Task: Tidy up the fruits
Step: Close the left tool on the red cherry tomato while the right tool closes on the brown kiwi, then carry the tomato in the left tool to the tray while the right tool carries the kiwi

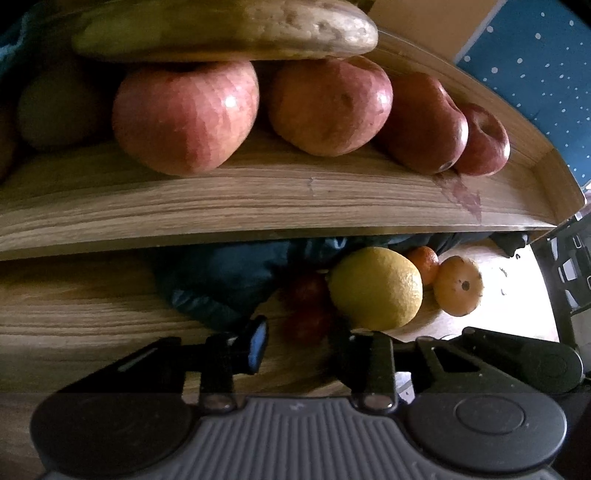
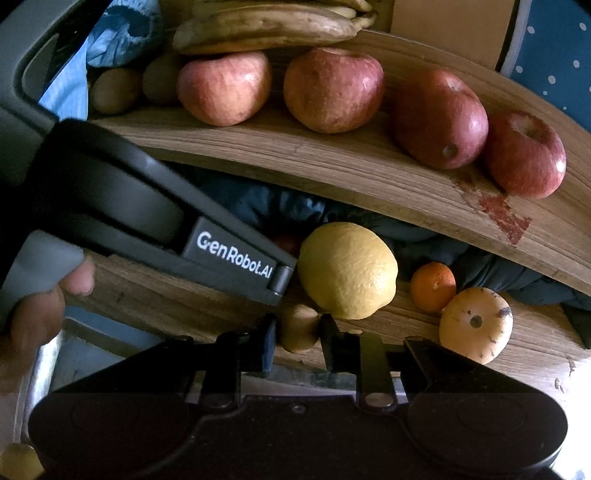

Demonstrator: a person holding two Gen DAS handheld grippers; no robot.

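Running across both views, a two-tier wooden shelf [image 2: 332, 162] sorts fruit by kind; four apples [image 2: 332, 88] sit in a row on the upper board beneath bananas [image 2: 266, 29], probably already placed; below lie a large lemon [image 2: 347, 269], an orange [image 2: 432, 286] and a pale persimmon [image 2: 476, 325]. The right gripper [image 2: 295, 343] is clamped on a small brown fruit [image 2: 299, 328], a kiwi by the look, just in front of the lemon; the left gripper [image 1: 299, 339] has a small red fruit [image 1: 308, 314] between its jaws, though contact is too dark to tell.

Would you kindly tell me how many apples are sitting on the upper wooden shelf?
4, side by side along the upper shelf: first apple, second, third, fourth. Bananas overhead could hide others behind.
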